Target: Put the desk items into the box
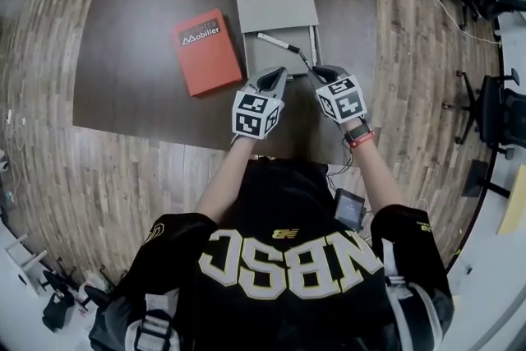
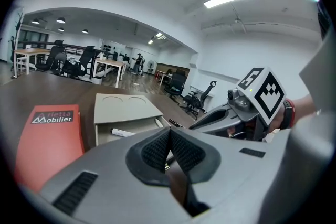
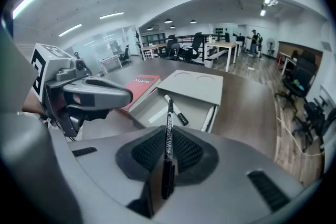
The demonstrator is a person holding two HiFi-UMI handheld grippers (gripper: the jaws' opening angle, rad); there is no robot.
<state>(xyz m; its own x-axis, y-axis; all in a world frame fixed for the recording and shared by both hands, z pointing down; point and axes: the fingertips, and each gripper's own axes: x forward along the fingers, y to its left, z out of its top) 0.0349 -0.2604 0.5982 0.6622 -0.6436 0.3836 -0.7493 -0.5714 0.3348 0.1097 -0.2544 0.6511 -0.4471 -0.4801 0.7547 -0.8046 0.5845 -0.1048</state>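
Right hand-held gripper [image 3: 168, 134] grasps a black marker [image 3: 169, 110]; left hand-held gripper [image 2: 169, 134] is clenched, empty.

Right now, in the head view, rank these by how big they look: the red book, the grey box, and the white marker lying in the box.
Largest to smallest:
1. grey box, lid and open tray together
2. red book
3. white marker, clearly the smallest

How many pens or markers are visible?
3: a black marker in the right gripper; a white black-capped marker in the grey box; a slim white pen along its right wall. More may be hidden.
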